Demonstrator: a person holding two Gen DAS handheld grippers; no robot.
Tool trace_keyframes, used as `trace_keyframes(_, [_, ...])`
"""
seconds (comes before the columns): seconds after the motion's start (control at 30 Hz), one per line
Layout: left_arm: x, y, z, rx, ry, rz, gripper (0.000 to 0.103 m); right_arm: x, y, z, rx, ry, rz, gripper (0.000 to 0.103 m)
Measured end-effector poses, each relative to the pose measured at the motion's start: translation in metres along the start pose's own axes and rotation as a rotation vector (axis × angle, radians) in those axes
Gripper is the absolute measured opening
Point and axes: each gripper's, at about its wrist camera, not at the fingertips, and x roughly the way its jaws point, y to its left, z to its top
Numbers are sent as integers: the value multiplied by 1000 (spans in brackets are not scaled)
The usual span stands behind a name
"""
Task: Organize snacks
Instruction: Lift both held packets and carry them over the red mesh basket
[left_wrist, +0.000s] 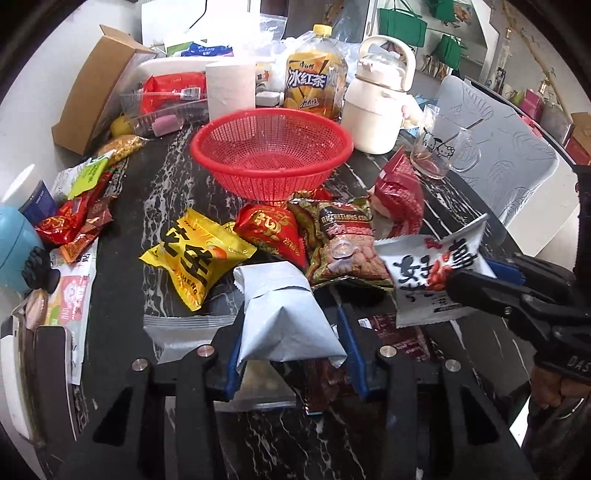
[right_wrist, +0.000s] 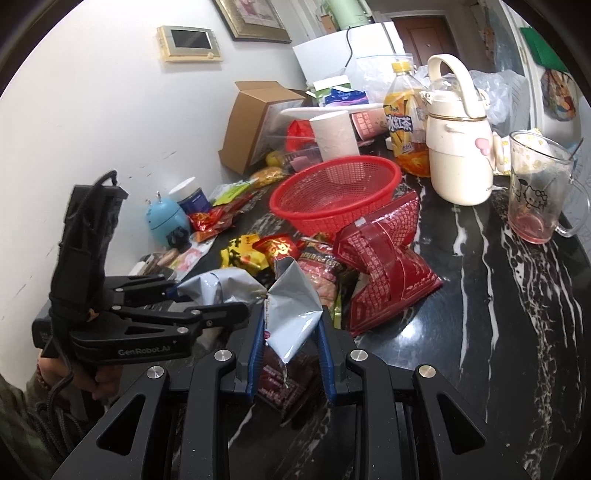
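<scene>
An empty red mesh basket (left_wrist: 271, 147) stands at mid table; it also shows in the right wrist view (right_wrist: 336, 192). Snack packets lie in front of it: a yellow one (left_wrist: 195, 254), a red-gold one (left_wrist: 273, 230), a peanut bag (left_wrist: 347, 243) and a crumpled dark red bag (right_wrist: 384, 266). My left gripper (left_wrist: 290, 332) is shut on a silver-white packet (left_wrist: 284, 317), held above the table. My right gripper (right_wrist: 291, 332) is shut on a white packet with black characters (left_wrist: 432, 273), whose silver back (right_wrist: 291, 310) faces its camera.
Behind the basket stand a paper roll (left_wrist: 231, 88), an iced tea bottle (left_wrist: 314, 85), a cream kettle (left_wrist: 376, 107) and a glass mug (right_wrist: 535, 192). More packets (left_wrist: 81, 206), a blue toy (right_wrist: 164, 218) and a cardboard box (left_wrist: 96, 88) crowd the left side.
</scene>
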Motion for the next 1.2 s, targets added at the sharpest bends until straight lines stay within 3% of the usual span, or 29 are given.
trace_keyframes(0.3, [-16,-6,-2,-17,-38,-70,44,-6,6,-1,-1,-6,15,26])
trace_keyframes(0.7, [-45,-15,0,14,-126,-99,44,-29,17,1,12,-72,-18,26])
trace_keyframes(0.87, [-60,-18,6,10,-170,-119,44,-37,21,6,24,-96,10,26])
trace_keyframes(1.2, [-96,-25,37,67,-320,-82,44,-57,27,30,18,-151,-48,26])
